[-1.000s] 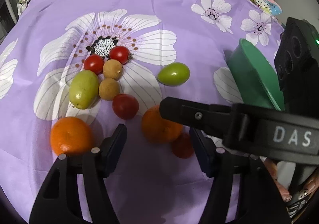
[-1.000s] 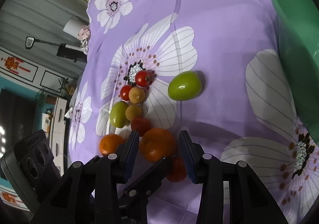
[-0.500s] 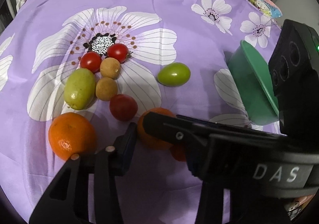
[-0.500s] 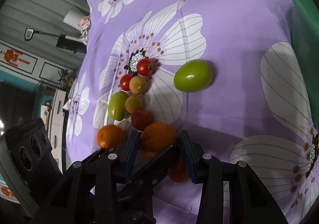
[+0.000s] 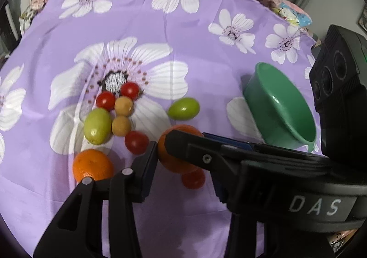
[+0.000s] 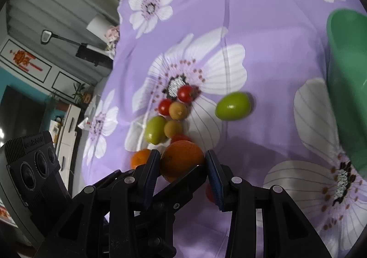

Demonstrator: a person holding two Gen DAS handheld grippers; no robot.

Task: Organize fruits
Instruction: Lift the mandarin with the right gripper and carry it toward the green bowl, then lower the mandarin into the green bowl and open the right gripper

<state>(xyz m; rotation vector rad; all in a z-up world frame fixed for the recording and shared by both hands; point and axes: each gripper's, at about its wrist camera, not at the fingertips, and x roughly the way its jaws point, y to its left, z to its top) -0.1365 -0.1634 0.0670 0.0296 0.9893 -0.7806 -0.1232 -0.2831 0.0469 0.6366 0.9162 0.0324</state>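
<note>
Purple floral table (image 5: pixel 206 35): orange (image 6: pixel 181 160), earlier resting by the fruit cluster, now lifted, clenched in both right gripper (image 6: pixel 183 166) and left gripper (image 5: pixel 181 154) jaws; only left view shows green bowl's (image 5: pixel 282 106) inside.

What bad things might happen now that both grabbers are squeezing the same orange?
1. Both the left gripper and the right gripper clamp one orange; if they pull apart, it may slip out or get squashed.
2. A dropped orange could knock the red tomato beneath it and send it rolling.
3. The green bowl looks tilted, so fruit dropped in might tip it.
</note>
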